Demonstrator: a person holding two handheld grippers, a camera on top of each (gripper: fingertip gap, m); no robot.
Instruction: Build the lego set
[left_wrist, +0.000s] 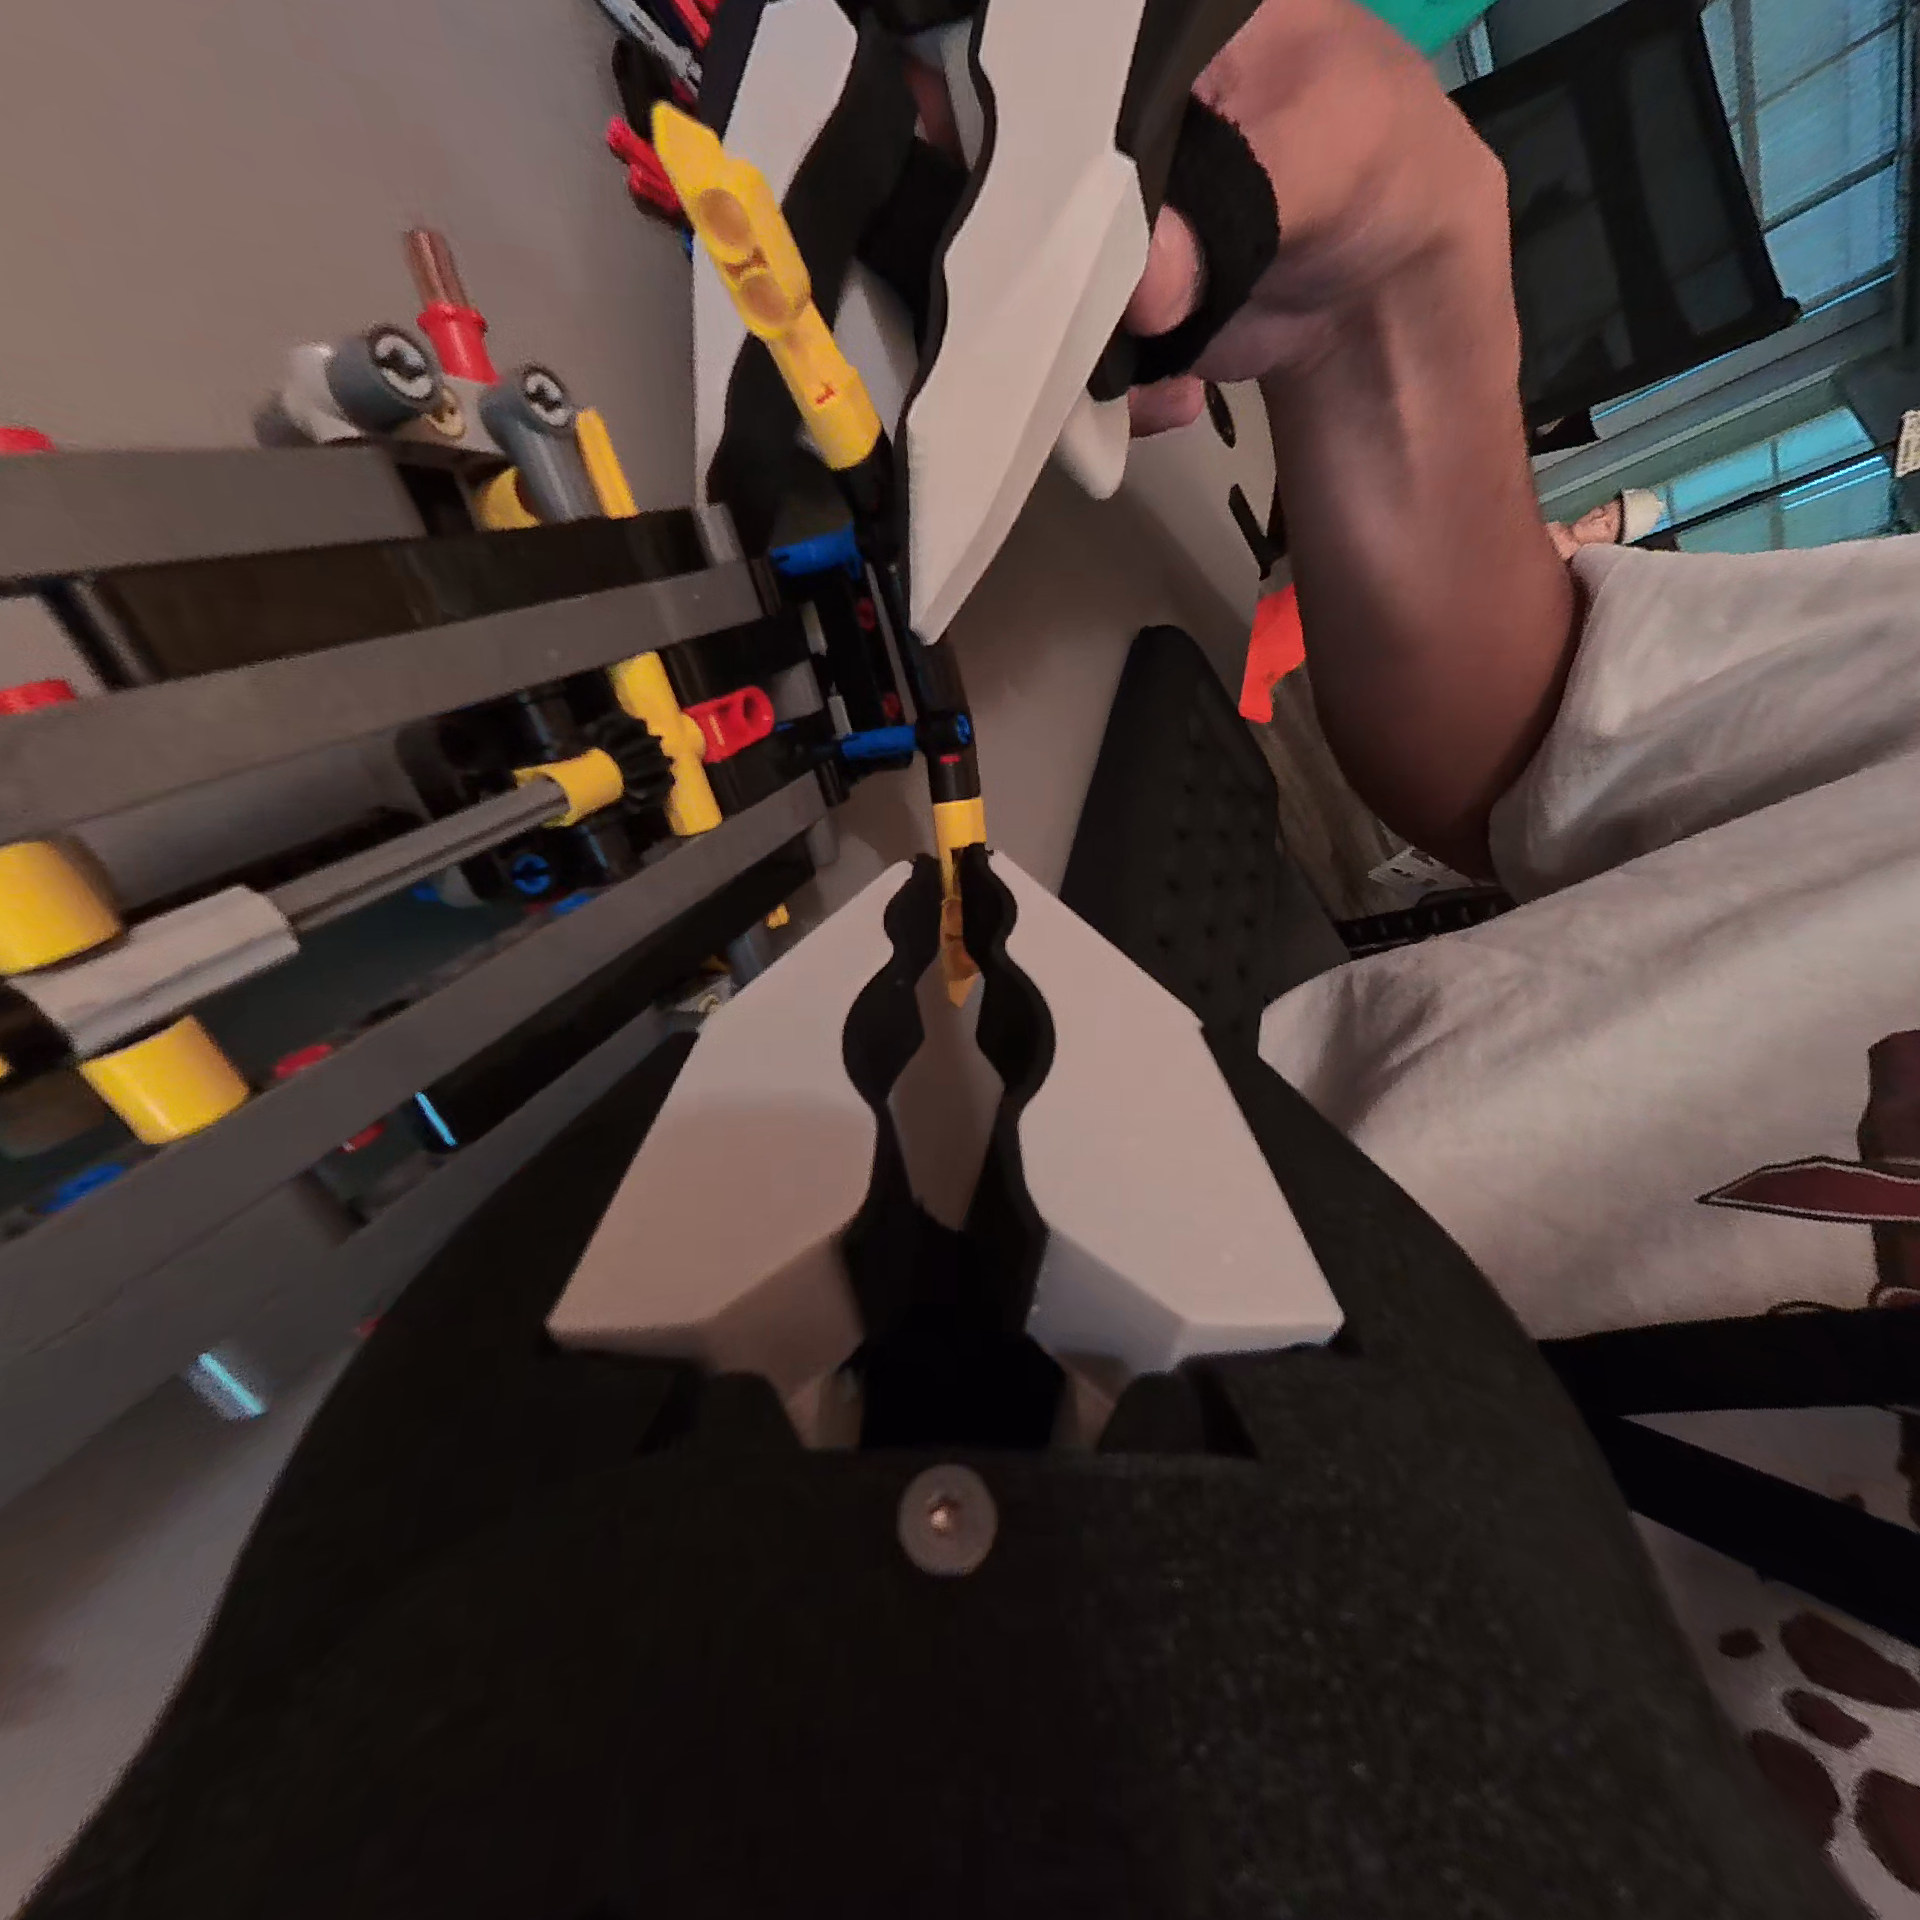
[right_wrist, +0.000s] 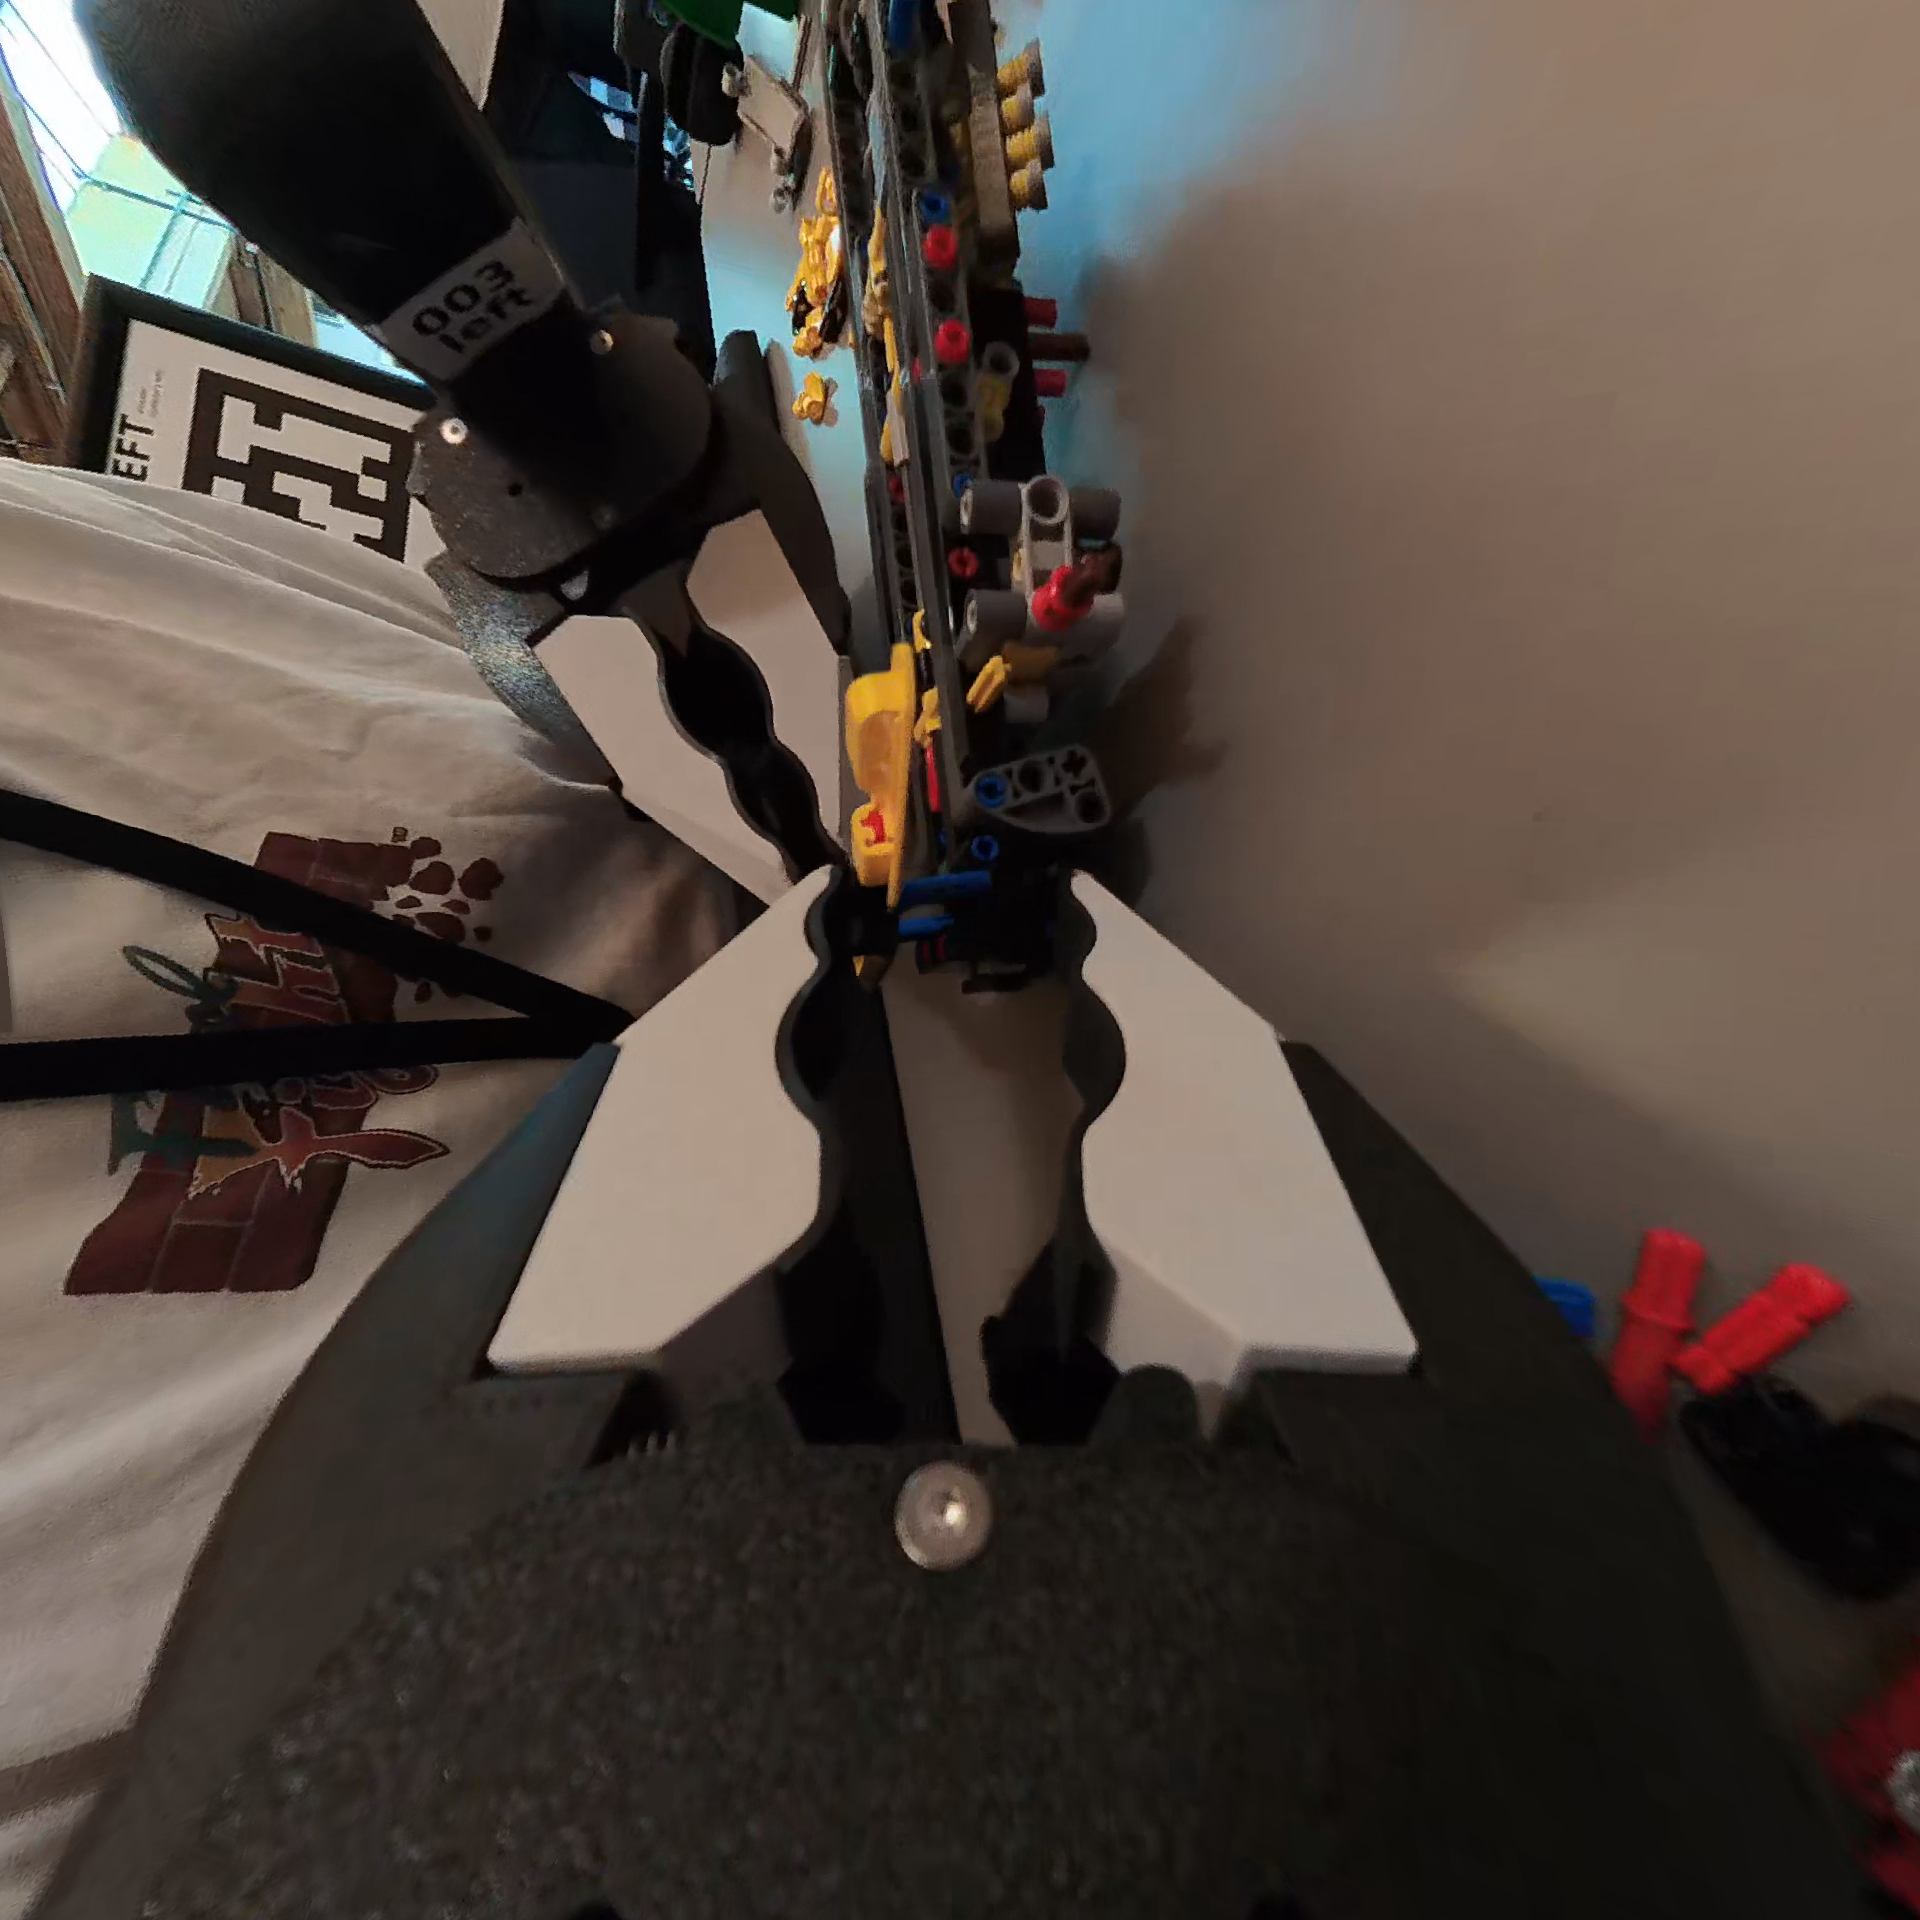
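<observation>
At the lego frame's (left_wrist: 436, 665) end, the left hand-held gripper (left_wrist: 951, 883) pinches a yellow piece (left_wrist: 956, 914); the right hand-held gripper (right_wrist: 951, 925), partly parted, seemingly straddles the black end block (right_wrist: 987, 925).

lego frame (left_wrist: 395, 675): dark grey beams, yellow, red, blue bits | shirt (left_wrist: 1621, 1039): white, maroon print | loose pegs (right_wrist: 1714, 1330): red | table (right_wrist: 1507, 623): beige

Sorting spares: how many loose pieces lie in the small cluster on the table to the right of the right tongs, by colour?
Red pegs: 2
Blue piece: 1
Black piece: 1
Total: 4, leaving out the red bit cut off at the corner.
</observation>
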